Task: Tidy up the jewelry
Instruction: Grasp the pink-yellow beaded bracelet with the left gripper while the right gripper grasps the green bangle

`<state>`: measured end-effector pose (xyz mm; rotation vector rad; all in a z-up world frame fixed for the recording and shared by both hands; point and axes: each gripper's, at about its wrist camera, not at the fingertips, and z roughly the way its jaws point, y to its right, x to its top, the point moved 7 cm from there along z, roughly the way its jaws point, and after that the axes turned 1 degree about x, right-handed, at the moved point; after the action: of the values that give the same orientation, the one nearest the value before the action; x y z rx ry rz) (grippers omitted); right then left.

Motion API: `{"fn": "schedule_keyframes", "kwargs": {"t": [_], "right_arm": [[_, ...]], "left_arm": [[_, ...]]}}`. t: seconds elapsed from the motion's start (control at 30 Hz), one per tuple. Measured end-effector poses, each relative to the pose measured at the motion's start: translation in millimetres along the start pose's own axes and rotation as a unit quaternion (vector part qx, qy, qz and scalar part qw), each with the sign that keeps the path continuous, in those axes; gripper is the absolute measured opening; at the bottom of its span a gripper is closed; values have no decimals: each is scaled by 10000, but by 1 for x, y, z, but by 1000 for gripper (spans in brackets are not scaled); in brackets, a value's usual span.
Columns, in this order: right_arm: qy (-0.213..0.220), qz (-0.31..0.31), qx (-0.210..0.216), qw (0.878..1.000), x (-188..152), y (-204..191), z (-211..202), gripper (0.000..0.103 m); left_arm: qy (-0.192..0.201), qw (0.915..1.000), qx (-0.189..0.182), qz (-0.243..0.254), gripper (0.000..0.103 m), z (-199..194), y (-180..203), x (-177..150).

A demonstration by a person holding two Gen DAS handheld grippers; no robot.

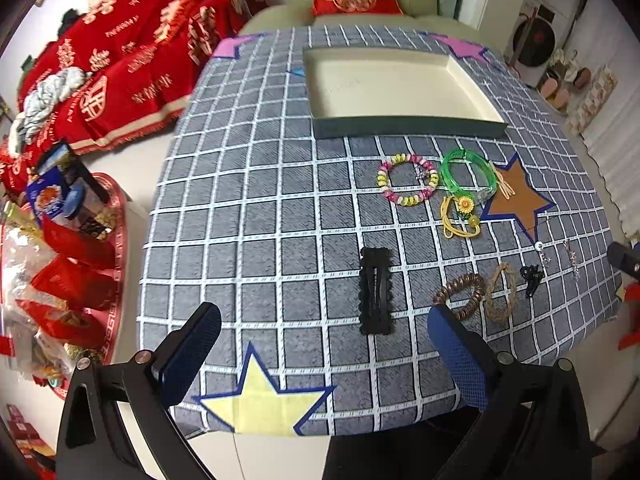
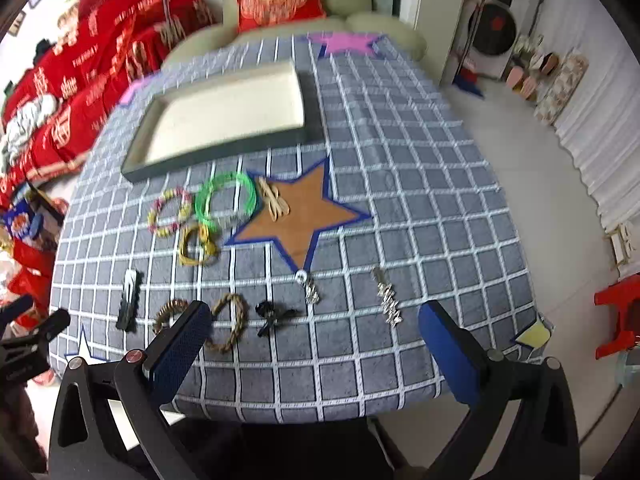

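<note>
We see bare checked tablecloth (image 1: 240, 220) across the left half, free for passing; the shallow tray (image 1: 400, 126) blocks the far middle; bracelets (image 1: 407, 179), a black hair clip (image 1: 375, 290) and small clips (image 2: 387, 298) crowd the near right.

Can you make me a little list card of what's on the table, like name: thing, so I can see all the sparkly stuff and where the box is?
surface: checked cloth with star patches
box: shallow tray, nothing in it, at the far side
near the tray: beaded bracelet, green bangle, yellow sunflower tie
near edge: black hair clip, brown coil tie, braided rope ring, small black claw clip
sparkly: two silver pieces
left gripper: open, holding nothing
right gripper: open, holding nothing
</note>
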<state>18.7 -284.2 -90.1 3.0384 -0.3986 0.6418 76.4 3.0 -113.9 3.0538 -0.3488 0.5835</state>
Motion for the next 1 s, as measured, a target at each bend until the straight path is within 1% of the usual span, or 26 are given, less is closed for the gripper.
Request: {"fn": "schedule_keyframes", "kwargs": {"t": [0.03, 0.17, 0.23, 0.37, 0.5, 0.53, 0.57, 0.6, 0.67, 0.7, 0.73, 0.77, 0.8, 0.87, 0.93, 1.0], "right_arm": [[-119, -2, 4, 9999, 2, -2, 5, 103], [-327, 43, 69, 9994, 11, -9, 17, 103], [-504, 110, 106, 9986, 18, -12, 28, 103], [-789, 311, 280, 9960, 31, -18, 50, 103], [-988, 489, 445, 9929, 46, -26, 74, 103], [-1045, 573, 516, 9915, 50, -29, 83, 102], [-1088, 626, 559, 9905, 53, -31, 88, 99], [-1153, 692, 605, 9891, 55, -33, 95, 97], [-1344, 835, 685, 9850, 60, -38, 111, 90], [-1444, 939, 754, 9822, 61, -41, 119, 89], [-1516, 1025, 806, 9798, 63, -43, 125, 83], [-1572, 1090, 844, 9779, 64, -45, 130, 78], [-1646, 1140, 868, 9759, 65, -48, 135, 75], [-1767, 1180, 890, 9731, 65, -53, 144, 69], [-1898, 1216, 866, 9704, 64, -59, 154, 64], [-1856, 1222, 807, 9717, 68, -63, 154, 62]], "left_arm": [[-49, 10000, -39, 5, 103, 4, 1, 3], [-199, 9997, -159, -9, 103, 22, 5, 24], [-252, 9995, -203, -50, 103, 31, 7, 34], [-411, 9985, -317, -195, 103, 52, 12, 54], [-521, 9978, -323, -263, 103, 76, 19, 73], [-535, 9978, -304, -259, 102, 80, 20, 77], [-597, 9975, -294, -236, 99, 87, 22, 81], [-650, 9972, -278, -234, 99, 93, 24, 84], [-670, 9971, -270, -250, 98, 101, 25, 90], [-671, 9971, -282, -231, 98, 104, 27, 93], [-674, 9972, -273, -198, 98, 108, 29, 96], [-687, 9972, -250, -161, 92, 112, 30, 99], [-720, 9970, -251, -137, 86, 116, 32, 101], [-848, 9958, -327, -150, 86, 124, 36, 104], [-891, 9951, -406, -144, 86, 130, 40, 107], [-931, 9947, -430, -85, 86, 135, 45, 109]]}}
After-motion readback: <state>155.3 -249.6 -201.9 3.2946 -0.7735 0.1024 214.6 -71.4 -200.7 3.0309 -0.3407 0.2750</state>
